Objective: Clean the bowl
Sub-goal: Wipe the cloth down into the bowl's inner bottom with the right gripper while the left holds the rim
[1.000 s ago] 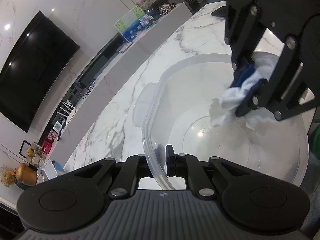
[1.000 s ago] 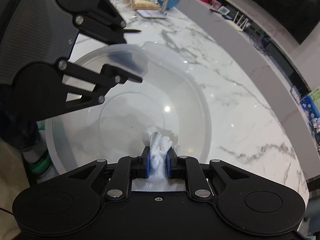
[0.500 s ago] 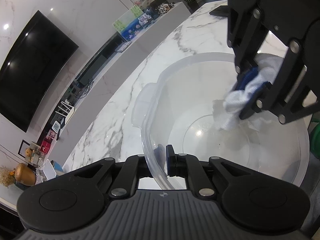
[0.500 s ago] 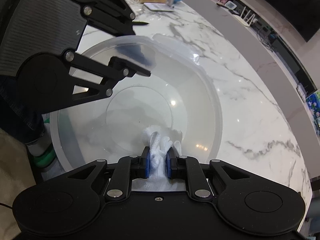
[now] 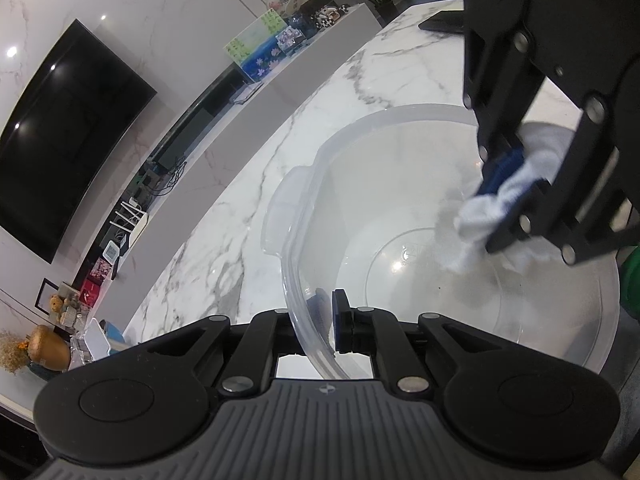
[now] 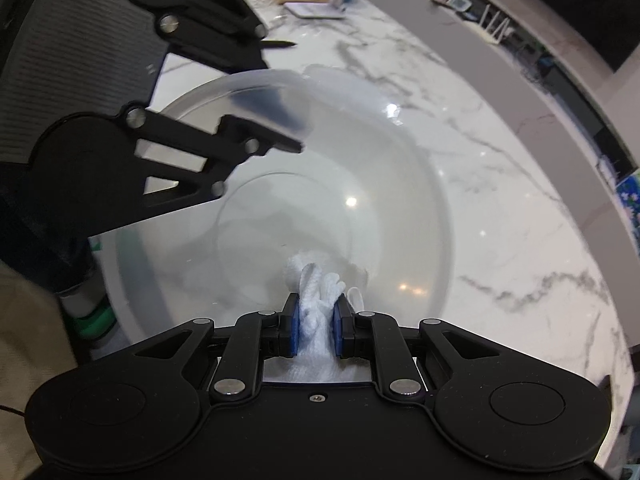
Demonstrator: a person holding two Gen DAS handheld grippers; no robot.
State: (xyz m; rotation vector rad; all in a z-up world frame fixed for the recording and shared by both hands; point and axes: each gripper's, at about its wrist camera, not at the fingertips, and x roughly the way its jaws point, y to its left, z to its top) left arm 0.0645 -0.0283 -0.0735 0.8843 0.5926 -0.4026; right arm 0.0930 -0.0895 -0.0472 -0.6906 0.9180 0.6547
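A large round clear plastic bowl [image 5: 400, 200] is shown on the white grey-veined marble counter [image 5: 248, 216]. Its near wall, at 6 o'clock in the left view, is pinched by the left hand-held gripper [image 5: 327, 318]. A crumpled white cloth [image 6: 318, 300] is clamped by the right hand-held gripper [image 6: 316, 330] and pressed to the bowl's inner wall at 3 o'clock.

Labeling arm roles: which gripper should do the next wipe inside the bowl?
Right. The right gripper is shut on the white cloth, already low inside the clear plastic bowl. The left gripper is clamped on the bowl's rim, steadying it, and holds no cloth.
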